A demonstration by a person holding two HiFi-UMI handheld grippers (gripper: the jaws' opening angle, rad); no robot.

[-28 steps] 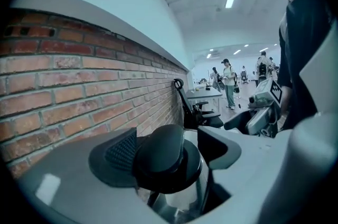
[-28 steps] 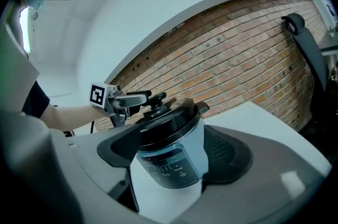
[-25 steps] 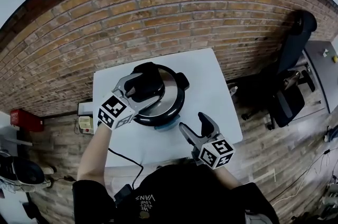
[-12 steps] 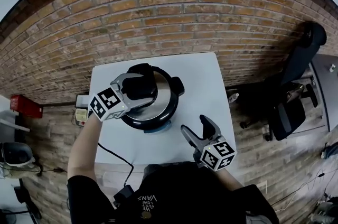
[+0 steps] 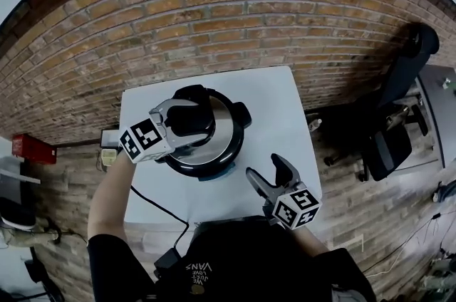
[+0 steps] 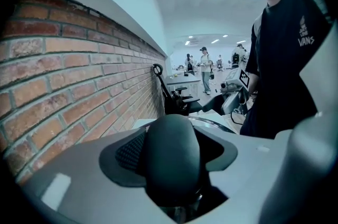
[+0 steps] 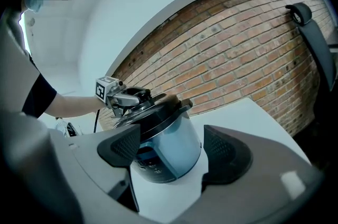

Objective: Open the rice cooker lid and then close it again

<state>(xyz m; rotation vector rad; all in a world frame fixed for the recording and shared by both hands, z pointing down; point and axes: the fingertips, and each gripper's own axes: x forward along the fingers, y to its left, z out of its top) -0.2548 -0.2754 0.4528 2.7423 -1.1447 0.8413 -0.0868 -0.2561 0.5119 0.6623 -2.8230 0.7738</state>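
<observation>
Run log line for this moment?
left gripper: jaws just closing around lid handle | right gripper: open, empty, off cooker | lid: shut

Left gripper view: I read VANS [image 6: 307, 41] in pale letters on the chest of the person's black shirt [image 6: 285, 75] | head view: the same VANS print shows upside down on that shirt, and I can't make out the smaller lines under it | right gripper view: print on the rice cooker [image 7: 169, 138] front panel [image 7: 150, 165] is too small to read
</observation>
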